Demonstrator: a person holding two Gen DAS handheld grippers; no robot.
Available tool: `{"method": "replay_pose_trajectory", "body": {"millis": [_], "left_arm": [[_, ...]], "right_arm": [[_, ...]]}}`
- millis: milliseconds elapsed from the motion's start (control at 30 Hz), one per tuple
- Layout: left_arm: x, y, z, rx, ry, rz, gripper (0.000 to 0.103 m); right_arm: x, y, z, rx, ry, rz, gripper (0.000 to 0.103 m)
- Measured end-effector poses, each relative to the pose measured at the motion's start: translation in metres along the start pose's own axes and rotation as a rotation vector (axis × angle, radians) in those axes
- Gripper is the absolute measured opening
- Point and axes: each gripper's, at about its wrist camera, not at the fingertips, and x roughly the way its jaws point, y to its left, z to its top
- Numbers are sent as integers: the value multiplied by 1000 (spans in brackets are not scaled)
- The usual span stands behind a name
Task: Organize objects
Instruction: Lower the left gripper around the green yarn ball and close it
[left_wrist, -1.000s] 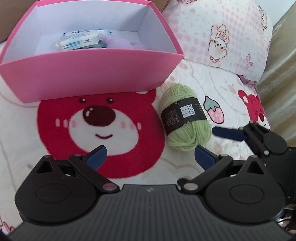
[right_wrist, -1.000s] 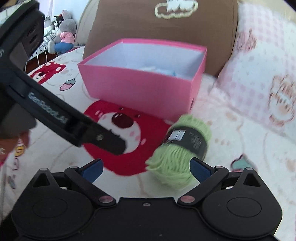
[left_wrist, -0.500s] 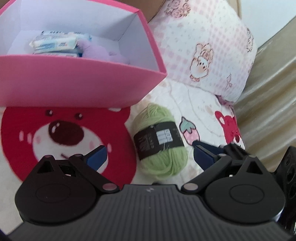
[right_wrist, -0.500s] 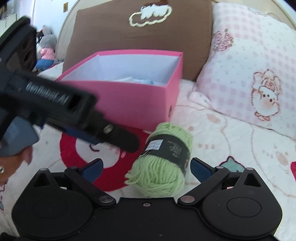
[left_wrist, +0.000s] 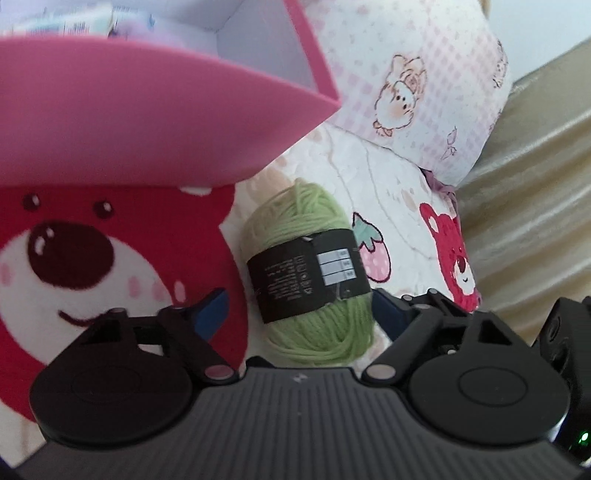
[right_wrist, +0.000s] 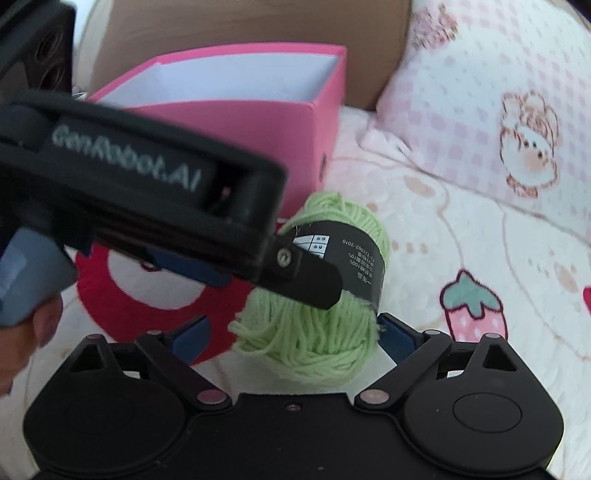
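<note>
Both claws were down around the same skein of green yarn (left_wrist: 310, 273) when I checked the feeds. My left gripper (left_wrist: 299, 308) had its jaws on either side of the skein's lower half; they had just been closing in, yet I could see a strip of bedding between the left blue pad (left_wrist: 212, 310) and the wool, so it was not clamped. On the other side the pad sat just beside the yarn, and I could not tell whether it touched.

My right gripper (right_wrist: 291, 332) stood wide apart, also with the skein's near end between its fingers (right_wrist: 192, 332). Its jaws had just narrowed a little, with the right-hand pad at the edge of the loose strands and the left-hand one clear of them. From that camera the left tool crossed the view from the upper left, one black finger lying over the yarn's dark paper band (right_wrist: 354, 262), and part of my hand (right_wrist: 26, 332) showed at the left edge.

The yarn lay on its side on the white bedspread (left_wrist: 388, 177), at the rim of a big red bear face (left_wrist: 74, 258) printed on it and beside a small strawberry print (left_wrist: 373, 254). Just behind it stood the open pink box (left_wrist: 147, 118), with pale packets (left_wrist: 66, 22) showing blurred inside. A pink checked pillow (left_wrist: 417, 74) with a cartoon animal rested beyond, to the right of the box, and a brown cushion (right_wrist: 240, 22) rose behind the box.
</note>
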Motion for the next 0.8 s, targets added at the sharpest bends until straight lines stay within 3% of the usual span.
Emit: {"method": "replay_pose_trajectory", "body": {"millis": [100,233,533,600,667,800], "left_arm": [[5,4,1,-20,10,17,81],[4,4,0,2,-9,22,80],[15,9,-5,-25,-19,30,77],[14,6,-5,-14,-37,29,72],[13,7,-6,-26,-51,-24,55],[8,3,-8,-29,-69,-35,53]], "right_arm": [[2,-14,1,78,-2,-9,95],[4,-26,0,142,22,69,79],[11,-30,-3,167,41,90,75],[9,-29,-4,173,30,88,74],[8,-24,-3,146,19,76,72],[2,-19,-4,112,-3,58,69]]}}
